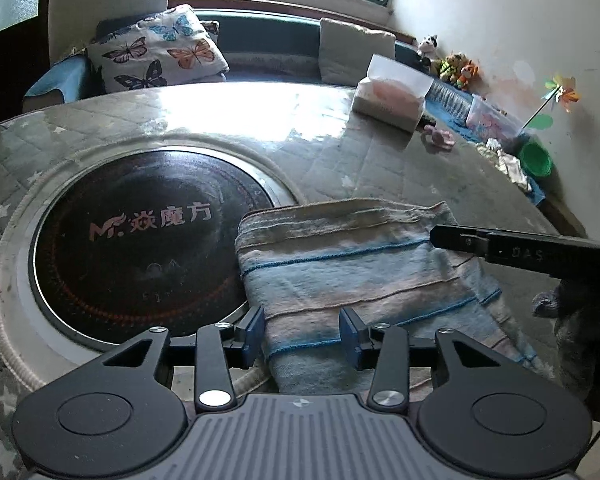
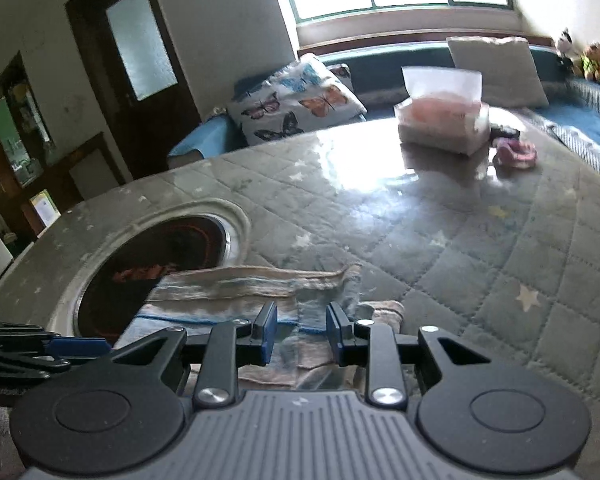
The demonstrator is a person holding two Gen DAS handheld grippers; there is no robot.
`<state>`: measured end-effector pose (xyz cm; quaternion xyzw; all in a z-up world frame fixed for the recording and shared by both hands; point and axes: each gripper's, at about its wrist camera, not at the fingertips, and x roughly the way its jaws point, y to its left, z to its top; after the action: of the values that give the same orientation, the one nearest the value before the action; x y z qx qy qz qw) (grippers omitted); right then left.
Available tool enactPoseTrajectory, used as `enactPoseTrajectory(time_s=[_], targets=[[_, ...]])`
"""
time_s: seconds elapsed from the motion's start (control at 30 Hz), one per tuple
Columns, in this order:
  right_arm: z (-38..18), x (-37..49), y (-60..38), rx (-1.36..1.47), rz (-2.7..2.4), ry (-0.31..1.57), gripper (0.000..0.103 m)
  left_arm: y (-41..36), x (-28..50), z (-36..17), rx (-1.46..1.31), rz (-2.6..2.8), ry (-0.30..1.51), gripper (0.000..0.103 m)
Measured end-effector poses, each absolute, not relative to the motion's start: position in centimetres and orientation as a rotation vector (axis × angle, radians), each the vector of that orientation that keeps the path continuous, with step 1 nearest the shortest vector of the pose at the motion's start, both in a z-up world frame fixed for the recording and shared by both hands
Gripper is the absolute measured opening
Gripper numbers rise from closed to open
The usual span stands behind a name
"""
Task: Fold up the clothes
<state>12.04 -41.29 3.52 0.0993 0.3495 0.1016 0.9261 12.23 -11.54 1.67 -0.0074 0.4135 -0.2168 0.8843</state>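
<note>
Striped cloth already folded into thick layered rectangle, so fold looks mostly done; maybe one more fold or squaring-up left, judging by loose, uneven right end

Cloth lies on quilted table cover, left edge overlapping round heater plate, near side of table

Faded blue, pink, beige bands, thin blue lines, soft worn weave

Left gripper released, jaws apart over near edge, nothing pinched

Right gripper jaws apart above cloth, pads not pressing it

A butterfly pillow is sitting on the sofa behind the table. A tissue pack is resting near the table's far edge, and plush toys are lining the wall.
</note>
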Motion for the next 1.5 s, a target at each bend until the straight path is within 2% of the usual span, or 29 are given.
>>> enactPoseTrajectory(time_s=[0.07, 0.4, 0.67, 0.97, 1.27, 1.5], targets=[[2.5, 12.5, -41.5, 0.194, 0.194, 0.736, 0.016, -11.6, 12.5, 1.2, -0.004, -0.445, 0.869, 0.044], [3.9, 13.5, -40.5, 0.155, 0.215, 0.720, 0.017, -11.2, 14.1, 1.8, -0.016, -0.430, 0.862, 0.046], [2.9, 15.0, -40.1, 0.145, 0.209, 0.760, 0.016, -11.7, 17.3, 2.4, -0.004, -0.394, 0.849, 0.046], [2.7, 15.1, -40.2, 0.146, 0.222, 0.761, 0.017, -12.6, 20.9, 0.4, 0.036, -0.338, 0.886, 0.047], [3.8, 14.5, -39.7, 0.132, 0.259, 0.730, 0.019, -14.9, 19.7, 2.7, 0.041, -0.439, 0.818, 0.046], [3.2, 14.5, -39.5, 0.133, 0.259, 0.745, 0.020, -17.5, 20.4, 1.4, 0.085, -0.475, 0.851, 0.046]])
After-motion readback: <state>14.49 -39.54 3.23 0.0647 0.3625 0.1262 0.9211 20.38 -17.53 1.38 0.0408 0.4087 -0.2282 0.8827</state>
